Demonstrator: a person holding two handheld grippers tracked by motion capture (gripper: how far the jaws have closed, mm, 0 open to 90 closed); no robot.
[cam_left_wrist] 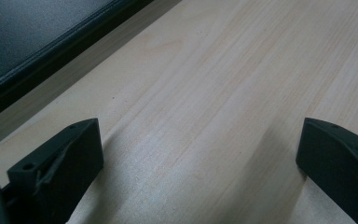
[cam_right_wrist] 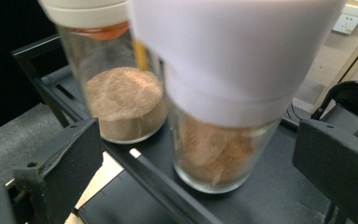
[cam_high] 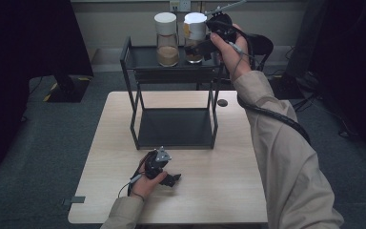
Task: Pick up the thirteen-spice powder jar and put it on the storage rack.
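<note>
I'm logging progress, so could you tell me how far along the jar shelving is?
Done: both jars stand on the rack's top shelf, the left jar and the right jar. In hand: the right gripper is open around the right jar, fingers clear of it. Left: withdrawing; the left gripper rests open on the table.

A pale wooden table (cam_high: 114,157) stands on grey carpet (cam_high: 33,157); beyond it, a beige wall (cam_high: 119,21) with a socket (cam_high: 180,5), dim light
</note>
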